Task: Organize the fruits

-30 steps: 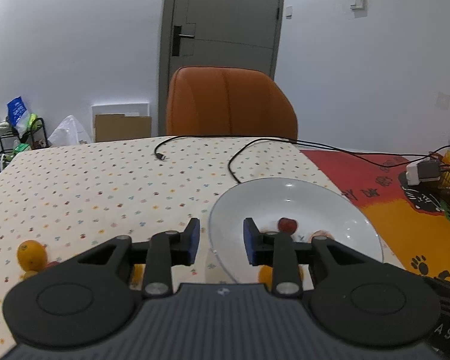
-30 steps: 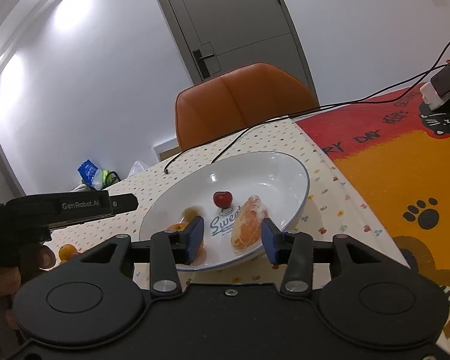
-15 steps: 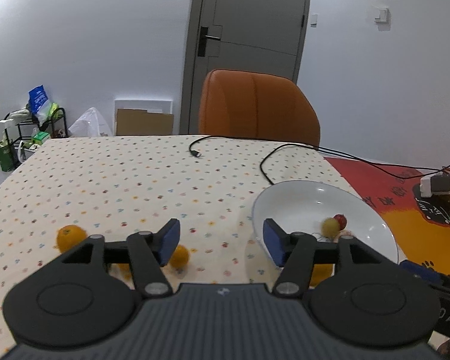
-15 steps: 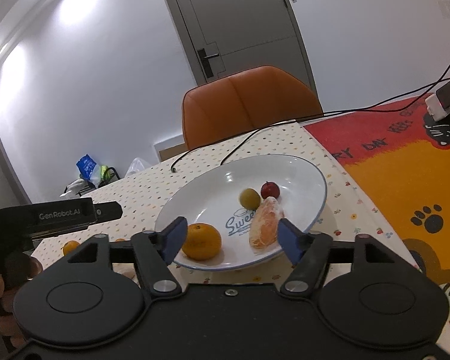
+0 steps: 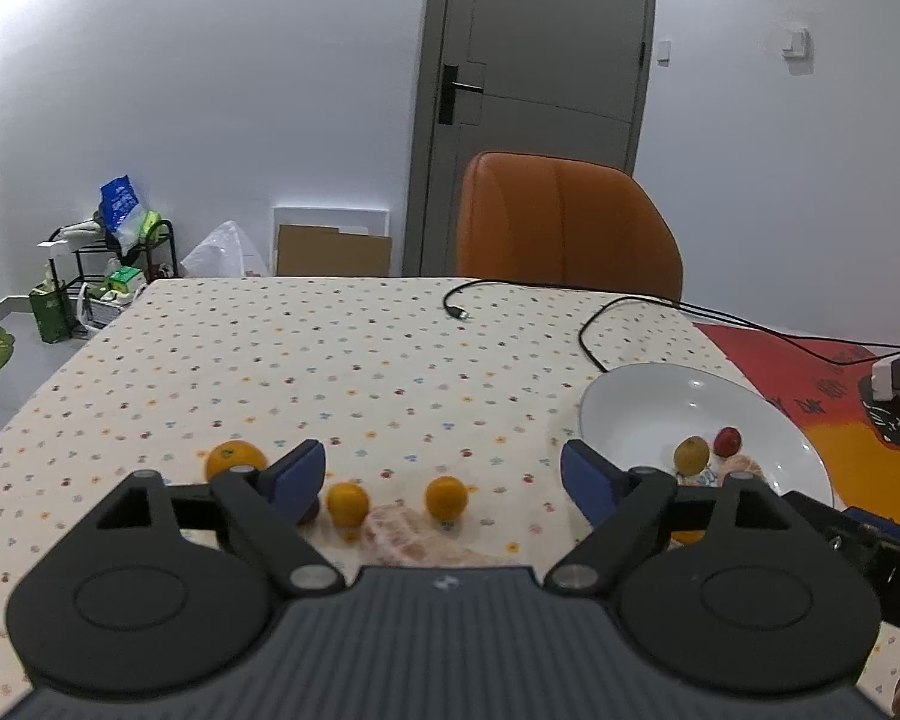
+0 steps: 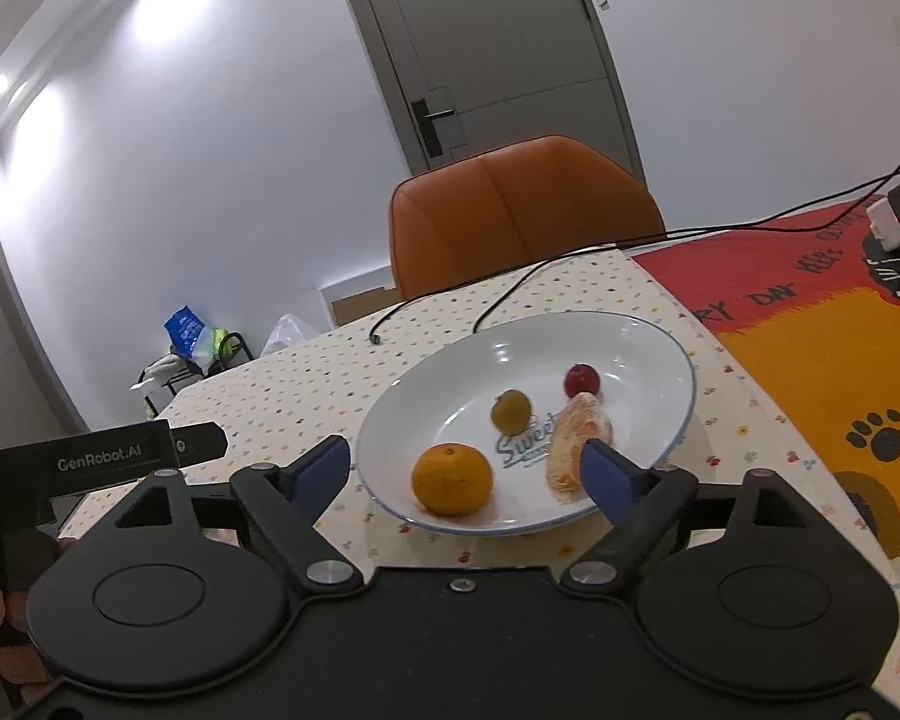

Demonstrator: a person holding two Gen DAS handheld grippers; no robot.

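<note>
A white plate point(image 6: 630, 360) holds an orange point(image 6: 451, 478), a yellow-green fruit point(image 6: 511, 411), a small red fruit point(image 6: 581, 380) and a peeled citrus segment point(image 6: 570, 438). My right gripper point(image 6: 462, 468) hovers open at the plate's near rim, empty, with the orange just beyond its fingertips. My left gripper point(image 5: 441, 477) is wide open over the spotted tablecloth, left of the plate point(image 5: 660, 402). Beyond its fingers lie three oranges point(image 5: 236, 461) point(image 5: 348, 502) point(image 5: 446, 497) and a peeled segment point(image 5: 396, 540), partly hidden by the gripper body.
An orange chair point(image 5: 564, 222) stands at the table's far side. Black cables point(image 5: 594, 336) run across the cloth past the plate. A red and orange mat point(image 6: 810, 360) with a white charger point(image 6: 894, 216) covers the right side. A hand holds the left gripper point(image 6: 114, 456).
Both grippers have opened wide. The orange left the right gripper's fingers and now rests on the plate. The yellow-green fruit rolled beside the red one. The left gripper swung left toward the loose oranges.
</note>
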